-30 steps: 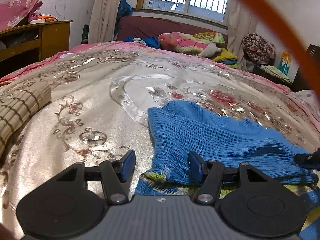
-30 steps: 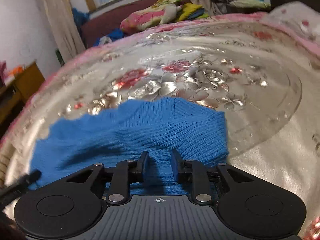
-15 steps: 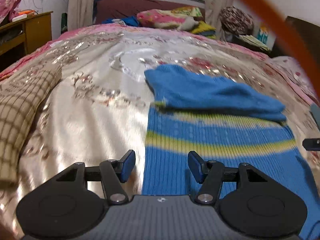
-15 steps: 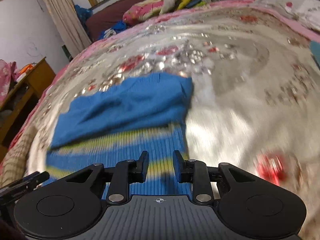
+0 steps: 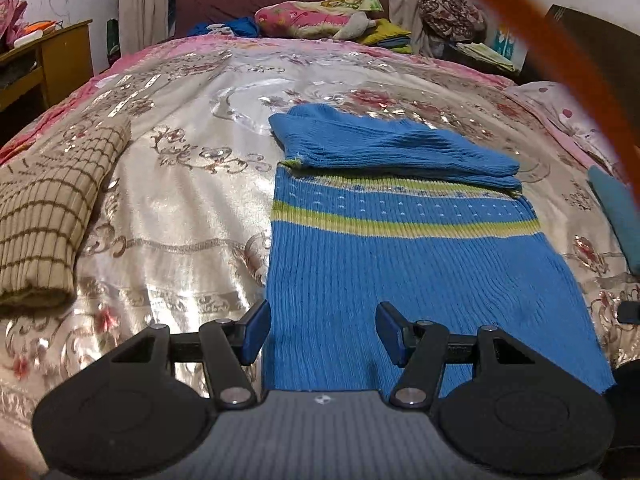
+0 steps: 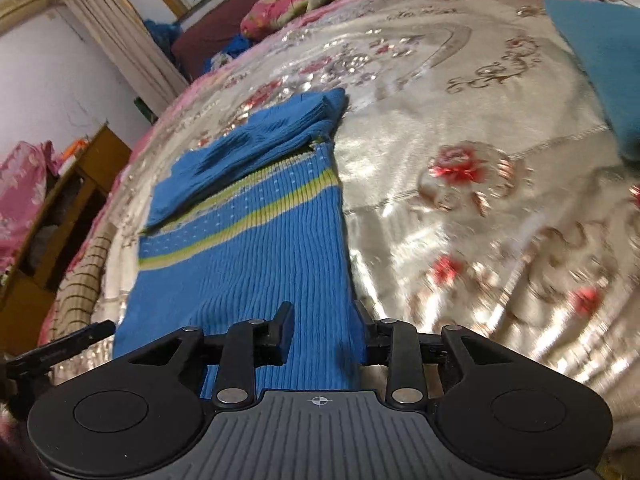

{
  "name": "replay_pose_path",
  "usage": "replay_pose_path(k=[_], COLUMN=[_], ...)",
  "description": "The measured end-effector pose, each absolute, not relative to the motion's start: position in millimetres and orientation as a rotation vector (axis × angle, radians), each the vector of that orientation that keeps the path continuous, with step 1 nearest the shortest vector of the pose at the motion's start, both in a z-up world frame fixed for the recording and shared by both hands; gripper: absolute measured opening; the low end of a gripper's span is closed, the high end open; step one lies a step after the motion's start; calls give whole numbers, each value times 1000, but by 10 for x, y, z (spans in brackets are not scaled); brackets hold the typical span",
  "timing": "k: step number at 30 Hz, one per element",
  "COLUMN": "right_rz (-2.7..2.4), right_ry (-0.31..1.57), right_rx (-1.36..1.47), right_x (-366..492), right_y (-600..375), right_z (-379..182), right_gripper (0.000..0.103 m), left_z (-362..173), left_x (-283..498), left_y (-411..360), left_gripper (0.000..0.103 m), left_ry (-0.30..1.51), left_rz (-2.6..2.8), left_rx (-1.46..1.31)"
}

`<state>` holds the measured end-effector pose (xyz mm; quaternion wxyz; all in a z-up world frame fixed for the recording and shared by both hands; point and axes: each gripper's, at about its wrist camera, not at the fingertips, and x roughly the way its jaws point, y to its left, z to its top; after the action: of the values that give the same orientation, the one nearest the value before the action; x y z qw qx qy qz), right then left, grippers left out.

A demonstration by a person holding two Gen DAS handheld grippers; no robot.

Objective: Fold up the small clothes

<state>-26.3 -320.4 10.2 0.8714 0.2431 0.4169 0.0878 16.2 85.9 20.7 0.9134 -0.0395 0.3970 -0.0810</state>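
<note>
A blue ribbed knit sweater (image 5: 400, 256) with yellow-green stripes lies flat on the bed, its plain blue far part folded over itself (image 5: 380, 148). My left gripper (image 5: 320, 332) is open and empty over the sweater's near left edge. In the right wrist view the same sweater (image 6: 248, 248) runs away from me, and my right gripper (image 6: 324, 336) is open over its near right corner, holding nothing. The left gripper's tip (image 6: 60, 350) shows at the left edge there.
The bed has a shiny floral cover (image 5: 180, 208). A folded brown checked garment (image 5: 48, 216) lies to the left. A teal folded cloth (image 6: 596, 64) lies to the right. A wooden cabinet (image 5: 52, 60) stands at the left, and pillows and bedding (image 5: 320, 20) lie by the headboard.
Both grippers have pulled back from the folded far part toward the sweater's near hem. The right gripper's jaws have widened. The striped body of the sweater has come into view.
</note>
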Motion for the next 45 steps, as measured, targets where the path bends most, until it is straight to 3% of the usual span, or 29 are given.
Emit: replay_pose_path(k=[26,45], right_rz=[88,387], right_ry=[1024,938], right_rx=[533,803], right_x=[-456,-335], right_y=[-2894,-3342], right_z=[-156,-481], right_gripper=[33,33], left_z=[-249,-246], left_x=[-73,1], left_y=[1426,1373], left_gripper=[61,59], left_ry=[847,948], left_rz=[-411,-516], left_rx=[-311,-388])
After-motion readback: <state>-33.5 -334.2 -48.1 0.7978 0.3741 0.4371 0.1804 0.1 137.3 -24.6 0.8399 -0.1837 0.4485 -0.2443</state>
